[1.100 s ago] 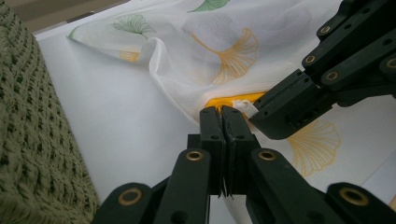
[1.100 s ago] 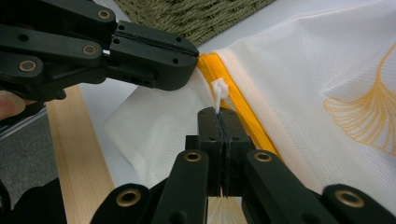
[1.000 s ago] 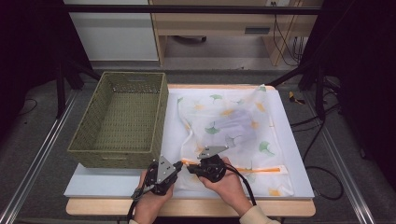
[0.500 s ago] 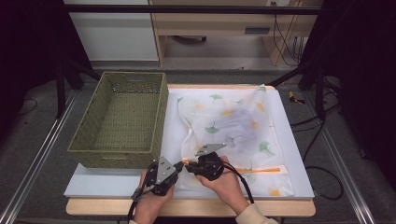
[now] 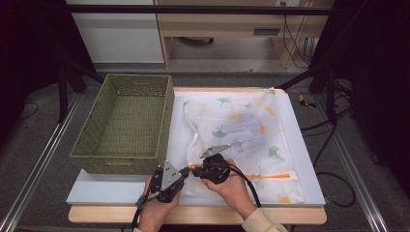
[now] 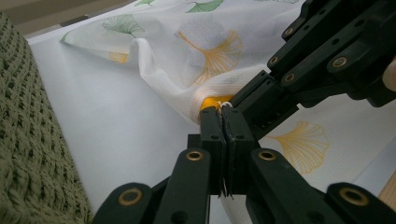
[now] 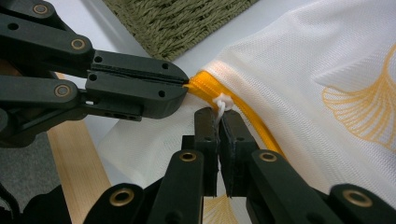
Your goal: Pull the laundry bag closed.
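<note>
White mesh laundry bag with ginkgo-leaf print (image 5: pixel 241 130), no legible writing; left gripper (image 6: pixel 223 122) jaws clenched on its orange zipper end (image 7: pixel 205 84), right gripper (image 7: pixel 219 119) jaws clenched on white pull cord (image 7: pixel 222 101).

Basket (image 5: pixel 126 126) at table's (image 5: pixel 96 191) left, mesh bag (image 5: pixel 241 140) just right of it.

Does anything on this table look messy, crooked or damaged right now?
Nothing looks damaged or spilled. The white mesh laundry bag lies rumpled, its near-left corner bunched where both hand-held grippers pinch its orange zipper. The woven basket sits squarely beside it.
</note>
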Demonstrator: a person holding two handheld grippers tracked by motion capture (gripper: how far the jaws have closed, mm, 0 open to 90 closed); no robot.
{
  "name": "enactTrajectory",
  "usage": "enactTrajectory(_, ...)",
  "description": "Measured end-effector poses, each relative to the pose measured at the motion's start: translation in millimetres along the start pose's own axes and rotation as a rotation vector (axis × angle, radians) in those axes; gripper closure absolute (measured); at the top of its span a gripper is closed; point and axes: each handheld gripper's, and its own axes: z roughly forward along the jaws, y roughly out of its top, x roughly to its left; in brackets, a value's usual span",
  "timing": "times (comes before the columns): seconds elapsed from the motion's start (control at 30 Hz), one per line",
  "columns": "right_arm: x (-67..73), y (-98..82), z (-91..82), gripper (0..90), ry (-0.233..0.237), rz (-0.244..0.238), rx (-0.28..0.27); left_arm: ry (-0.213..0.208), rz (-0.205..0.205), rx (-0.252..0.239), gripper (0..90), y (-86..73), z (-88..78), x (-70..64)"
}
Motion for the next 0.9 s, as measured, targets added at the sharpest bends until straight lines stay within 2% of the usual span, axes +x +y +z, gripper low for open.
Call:
enactTrajectory(0.03, -0.3, 0.5, 0.4, 86.5, 0.000, -0.008, 0.001, 0.000, 0.000, 0.000, 88.1, 0.0, 0.0, 0.1)
enactTrajectory(0.33, -3.4, 4.1, 0.1, 90.0, 0.009, 0.026, 0.026, -0.002, -0.004, -0.003, 88.1, 0.0, -0.2, 0.4)
enactTrajectory(0.7, -2.0, 13.7, -1.9, 90.0, 0.002, 0.071, 0.097, -0.001, -0.004, -0.006, 88.2, 0.2, -0.9, 1.1)
enactTrajectory(0.9, 0.8, 18.9, -3.7, 90.0, -0.011, 0.073, 0.139, 0.013, 0.004, -0.004, 88.2, 0.4, -1.9, 2.3)
